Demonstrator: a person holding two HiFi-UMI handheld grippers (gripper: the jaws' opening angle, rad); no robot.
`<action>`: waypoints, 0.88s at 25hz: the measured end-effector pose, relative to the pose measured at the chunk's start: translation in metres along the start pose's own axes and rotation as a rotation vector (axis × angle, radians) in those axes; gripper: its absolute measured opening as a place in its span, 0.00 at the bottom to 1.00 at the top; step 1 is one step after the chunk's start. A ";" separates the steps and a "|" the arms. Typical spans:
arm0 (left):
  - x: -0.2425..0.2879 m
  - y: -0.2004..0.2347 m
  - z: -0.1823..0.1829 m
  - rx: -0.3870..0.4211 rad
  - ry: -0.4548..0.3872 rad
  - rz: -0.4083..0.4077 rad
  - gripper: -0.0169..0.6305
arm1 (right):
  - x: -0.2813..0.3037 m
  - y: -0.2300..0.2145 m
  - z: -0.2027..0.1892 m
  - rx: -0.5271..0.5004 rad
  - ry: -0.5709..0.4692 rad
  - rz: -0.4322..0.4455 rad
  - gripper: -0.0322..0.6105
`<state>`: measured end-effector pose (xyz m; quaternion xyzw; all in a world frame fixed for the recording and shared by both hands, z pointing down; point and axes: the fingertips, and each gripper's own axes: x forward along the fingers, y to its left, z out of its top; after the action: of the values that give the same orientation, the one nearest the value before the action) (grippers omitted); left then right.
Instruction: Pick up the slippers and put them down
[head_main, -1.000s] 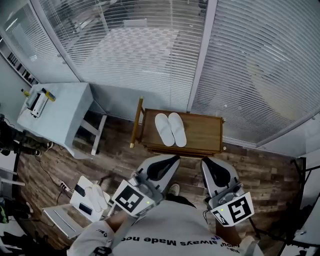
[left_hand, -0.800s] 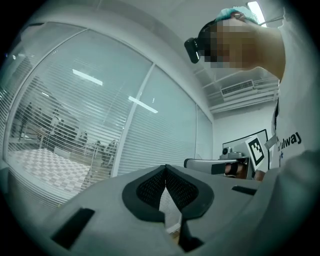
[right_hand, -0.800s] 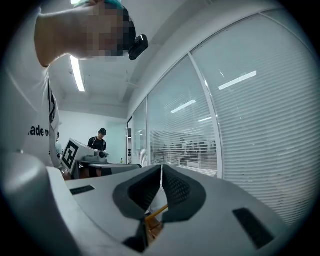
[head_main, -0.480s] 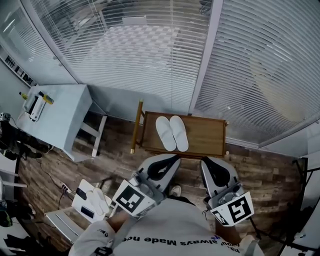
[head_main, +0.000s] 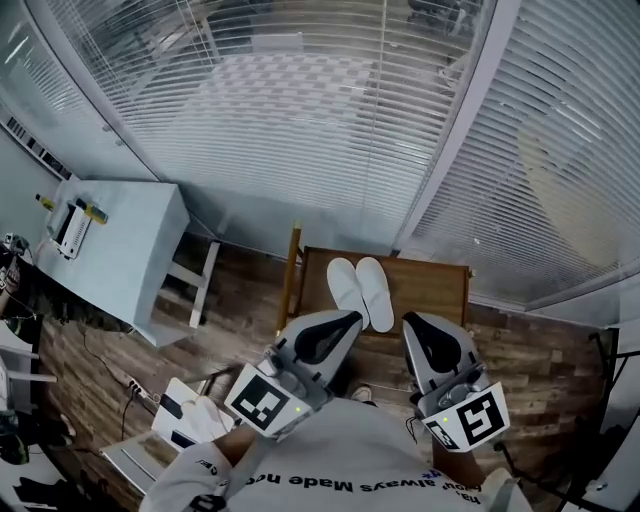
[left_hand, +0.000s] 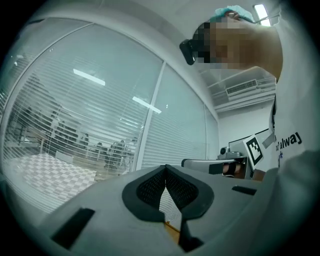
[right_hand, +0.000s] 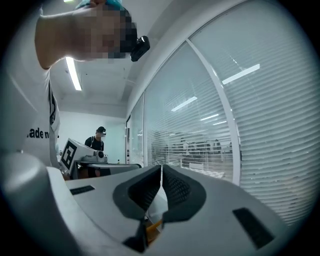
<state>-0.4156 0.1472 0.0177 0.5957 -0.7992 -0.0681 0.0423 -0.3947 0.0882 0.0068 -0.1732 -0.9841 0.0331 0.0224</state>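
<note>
Shows, in the head view, a pair of white slippers (head_main: 362, 292) lying side by side on the wooden bench (head_main: 435, 285), in its left half, running lengthwise from near the rear edge toward the front edge. Places the left gripper (head_main: 347, 318) over the front edge, tip just beside the near end of the pair (contact cannot be told), and the right gripper (head_main: 412, 322) over the same edge, to the right of the pair and apart from it. Presents, in the left gripper view, jaws brought together at the tips with nothing between the pads; repeats the same closed, empty condition in the right gripper view. Includes a glass wall with lowered blinds (head_main: 300, 110) behind the bench, a pale blue table (head_main: 130, 250) at left, and a wood-plank floor (head_main: 235, 290).
</note>
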 end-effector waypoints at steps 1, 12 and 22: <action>0.002 0.010 0.001 0.001 0.000 0.001 0.04 | 0.010 -0.002 0.001 -0.002 -0.002 0.000 0.08; 0.011 0.092 0.005 0.009 0.016 -0.041 0.05 | 0.093 -0.018 0.004 -0.025 -0.010 -0.038 0.08; 0.027 0.108 0.009 0.015 0.016 -0.067 0.04 | 0.111 -0.029 0.009 -0.046 -0.020 -0.058 0.08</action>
<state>-0.5267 0.1523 0.0261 0.6228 -0.7790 -0.0585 0.0419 -0.5087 0.0987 0.0039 -0.1449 -0.9893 0.0117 0.0095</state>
